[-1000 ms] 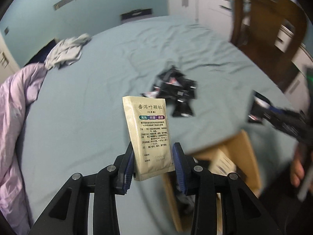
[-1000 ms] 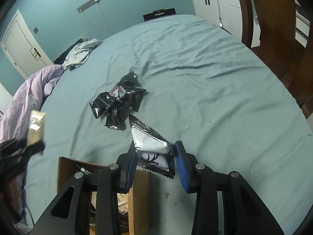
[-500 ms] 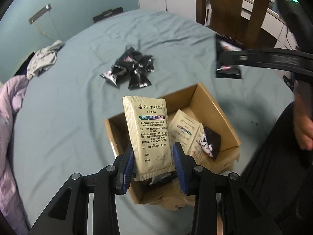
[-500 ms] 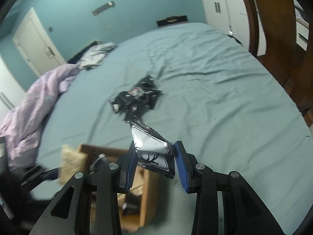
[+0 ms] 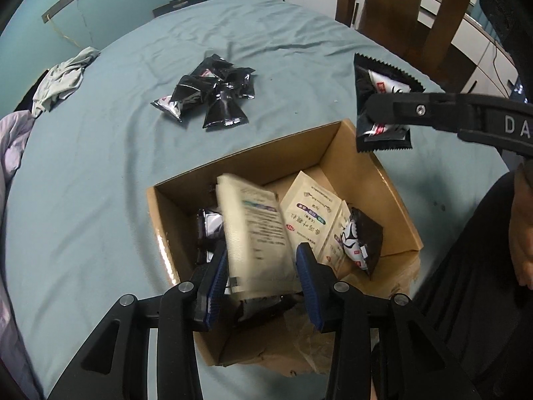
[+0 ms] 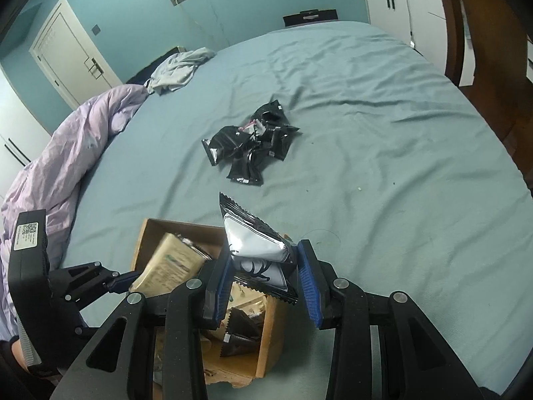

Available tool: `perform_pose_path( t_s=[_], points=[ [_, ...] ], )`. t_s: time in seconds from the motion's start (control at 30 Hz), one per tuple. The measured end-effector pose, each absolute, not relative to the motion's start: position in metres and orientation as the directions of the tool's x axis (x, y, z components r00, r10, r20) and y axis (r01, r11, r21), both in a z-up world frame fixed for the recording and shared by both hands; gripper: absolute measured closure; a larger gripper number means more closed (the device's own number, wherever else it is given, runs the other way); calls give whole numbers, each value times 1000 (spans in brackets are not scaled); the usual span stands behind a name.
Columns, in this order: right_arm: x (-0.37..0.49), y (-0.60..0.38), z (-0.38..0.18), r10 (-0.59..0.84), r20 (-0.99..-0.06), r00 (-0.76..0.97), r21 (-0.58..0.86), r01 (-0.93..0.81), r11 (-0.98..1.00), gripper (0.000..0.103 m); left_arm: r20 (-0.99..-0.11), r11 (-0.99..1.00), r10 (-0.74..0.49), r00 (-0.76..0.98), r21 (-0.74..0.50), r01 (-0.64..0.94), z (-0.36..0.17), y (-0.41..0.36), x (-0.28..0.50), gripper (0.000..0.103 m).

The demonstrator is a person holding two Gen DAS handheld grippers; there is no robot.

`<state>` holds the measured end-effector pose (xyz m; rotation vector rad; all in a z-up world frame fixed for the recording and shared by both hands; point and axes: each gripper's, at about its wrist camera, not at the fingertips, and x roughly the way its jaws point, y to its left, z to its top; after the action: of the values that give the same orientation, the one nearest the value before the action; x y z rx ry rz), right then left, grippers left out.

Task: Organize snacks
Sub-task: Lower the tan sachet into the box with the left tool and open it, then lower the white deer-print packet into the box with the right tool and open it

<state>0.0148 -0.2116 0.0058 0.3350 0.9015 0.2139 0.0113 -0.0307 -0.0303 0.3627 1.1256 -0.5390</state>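
Observation:
An open cardboard box [image 5: 336,146] sits on the teal bed sheet and holds beige sachets and black snack packets. My left gripper [image 5: 263,266] is above the box with its jaws spread. A beige sachet [image 5: 256,236] is blurred between them and tilts into the box. My right gripper [image 6: 263,266] is shut on a black-and-white snack packet [image 6: 253,246], held over the box's right rim [image 6: 266,343]. That packet also shows in the left wrist view [image 5: 379,106]. A pile of black packets [image 5: 210,93] lies beyond the box; it shows in the right wrist view too [image 6: 253,146].
A lilac duvet [image 6: 66,153] lies bunched on the left of the bed, with grey clothing [image 6: 176,70] at the far corner. A wooden chair [image 5: 409,10] and white cabinets [image 6: 406,10] stand to the right. The person's dark clothing [image 5: 466,266] is close on the right.
My left gripper moved over the box, opened and let go of the beige sachet, which now falls into the box. My right gripper came over the box's rim, still holding its packet.

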Motion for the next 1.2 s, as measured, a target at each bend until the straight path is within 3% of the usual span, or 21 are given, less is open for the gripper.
perform_pose_path(
  t_s=[0.13,0.33,0.63,1.0,1.2],
  points=[
    [17,-204,6,315,-741,593,353,-55,934,67,-910,825,-247,334,-17,566,-24,-28,11,57],
    [17,-185,3,317,-759,569,302,-123,945,67,-864,869,-249,438,0,494,0,-14,13,31],
    [24,-153,-9,316,-817,482,233,-226,946,67,-848,934,-132,513,68,352,8,14,27,29],
    [43,-141,-25,312,-864,395,242,-218,945,66,-838,906,-106,535,140,399,5,1,19,29],
    [40,-151,-23,357,-839,409,303,-193,933,53,-840,912,-108,532,129,388,5,4,21,29]
  ],
)
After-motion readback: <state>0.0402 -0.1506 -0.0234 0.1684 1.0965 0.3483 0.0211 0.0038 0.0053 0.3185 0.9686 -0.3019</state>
